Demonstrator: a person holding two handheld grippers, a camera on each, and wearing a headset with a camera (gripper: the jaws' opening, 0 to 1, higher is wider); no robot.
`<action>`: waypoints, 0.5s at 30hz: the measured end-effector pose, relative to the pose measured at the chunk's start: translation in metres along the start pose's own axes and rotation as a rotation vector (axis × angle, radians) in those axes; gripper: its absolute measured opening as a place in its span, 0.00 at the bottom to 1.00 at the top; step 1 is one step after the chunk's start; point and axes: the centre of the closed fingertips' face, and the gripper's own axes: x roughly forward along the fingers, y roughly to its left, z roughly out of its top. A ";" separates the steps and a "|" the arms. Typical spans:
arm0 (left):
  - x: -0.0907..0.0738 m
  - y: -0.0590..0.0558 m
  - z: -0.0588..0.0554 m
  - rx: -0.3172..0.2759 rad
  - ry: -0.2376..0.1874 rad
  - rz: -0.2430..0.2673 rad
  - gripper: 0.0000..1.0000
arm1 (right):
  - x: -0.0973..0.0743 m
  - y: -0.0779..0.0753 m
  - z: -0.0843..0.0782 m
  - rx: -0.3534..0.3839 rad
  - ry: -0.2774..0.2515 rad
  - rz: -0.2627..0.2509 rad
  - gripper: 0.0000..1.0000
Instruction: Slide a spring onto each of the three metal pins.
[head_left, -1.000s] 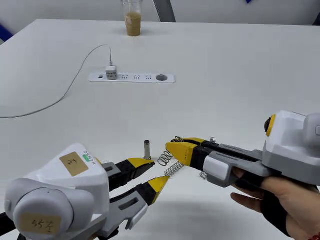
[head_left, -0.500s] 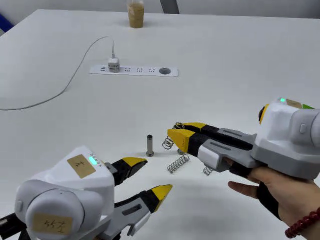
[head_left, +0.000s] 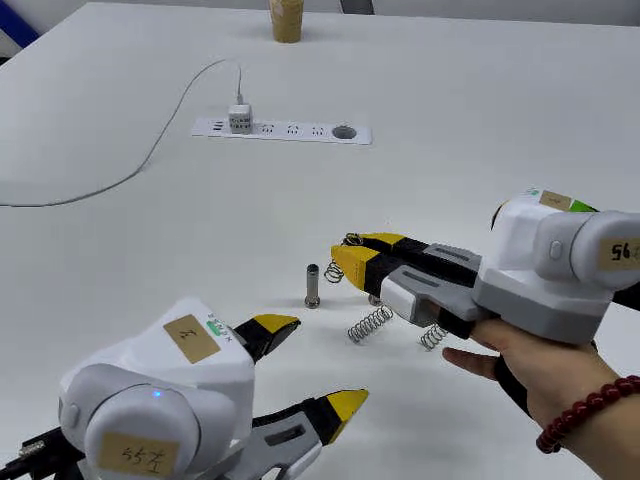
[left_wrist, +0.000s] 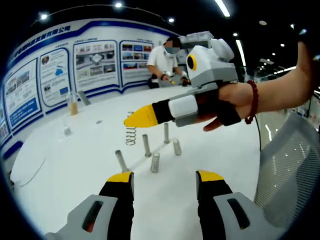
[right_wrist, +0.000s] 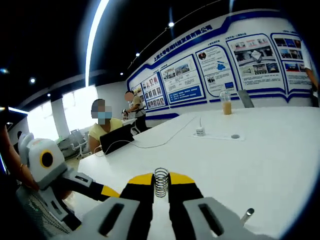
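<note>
A coil spring (right_wrist: 161, 186) is being held between the tips of the right gripper (head_left: 350, 262). Its jaws are closed down almost fully on the coil. In the right gripper view the spring is standing upright between the yellow tips.

The left gripper (left_wrist: 165, 176) is being held low over the white table (head_left: 480, 150) with its jaws spread wide. Nothing is being gripped by it.

In the left gripper view three metal pins are standing upright on the table: a nearest pin (left_wrist: 121, 161), a middle pin (left_wrist: 146, 145) and a far pin (left_wrist: 166, 133). All three appear bare. The held spring is hanging below the right gripper's tip, near the middle pin but off to one side of it and not over its top.

A loose spring (head_left: 370, 323) is lying on the table just beside the right gripper's jaws. A second loose spring (head_left: 433, 336) is lying close under that gripper's body.

The step in hand is judged to be the first of the three: the spring is being carried towards a pin and no pin is yet being threaded. For the next move, the spring's open lower end would need to be centred over a pin's top with the coil kept vertical. It would then be lowered down the shaft and released. A tilted coil is likely to catch on the pin's edge or tip the pin over.
</note>
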 end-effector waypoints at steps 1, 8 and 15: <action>0.000 0.000 -0.001 -0.004 0.004 0.001 0.52 | 0.002 -0.002 0.000 -0.003 -0.001 -0.004 0.11; 0.003 -0.003 -0.006 -0.023 0.023 -0.010 0.60 | 0.016 -0.008 -0.004 -0.022 0.010 -0.014 0.11; 0.004 0.000 -0.009 -0.032 0.034 -0.001 0.64 | 0.027 -0.011 -0.009 -0.054 0.032 -0.021 0.11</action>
